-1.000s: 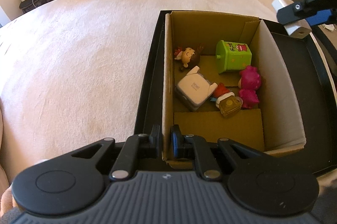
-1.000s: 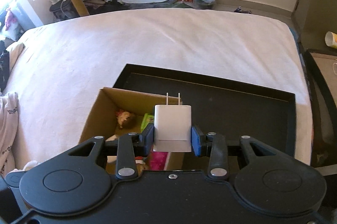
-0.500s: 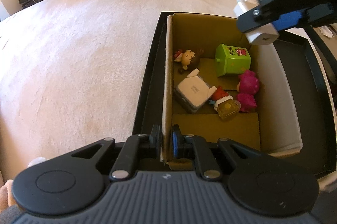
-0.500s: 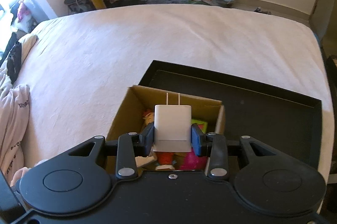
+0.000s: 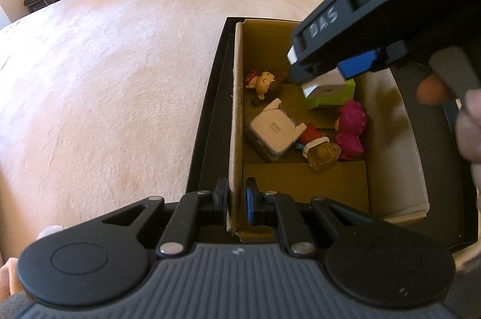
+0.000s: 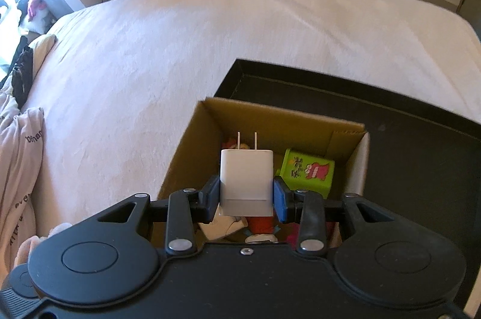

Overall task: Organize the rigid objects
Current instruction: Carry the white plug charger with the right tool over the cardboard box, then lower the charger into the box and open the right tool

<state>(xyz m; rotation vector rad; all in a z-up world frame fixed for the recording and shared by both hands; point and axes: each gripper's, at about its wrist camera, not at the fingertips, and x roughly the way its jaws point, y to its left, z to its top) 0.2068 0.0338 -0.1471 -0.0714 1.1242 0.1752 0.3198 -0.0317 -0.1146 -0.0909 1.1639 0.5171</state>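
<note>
- While our left tongs (image 5: pixel 236 195) clamp the cardboard box (image 5: pixel 236 114) wall, the box sits in a black tray (image 6: pixel 421 156) on the bed (image 6: pixel 180 48).
- Our right tongs (image 6: pixel 246 195) grip the white charger (image 6: pixel 246 177), held above the box's toys.

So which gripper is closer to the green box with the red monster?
Right. The right gripper hovers just above the green box, holding a white charger; the left gripper clamps the cardboard box wall.
</note>
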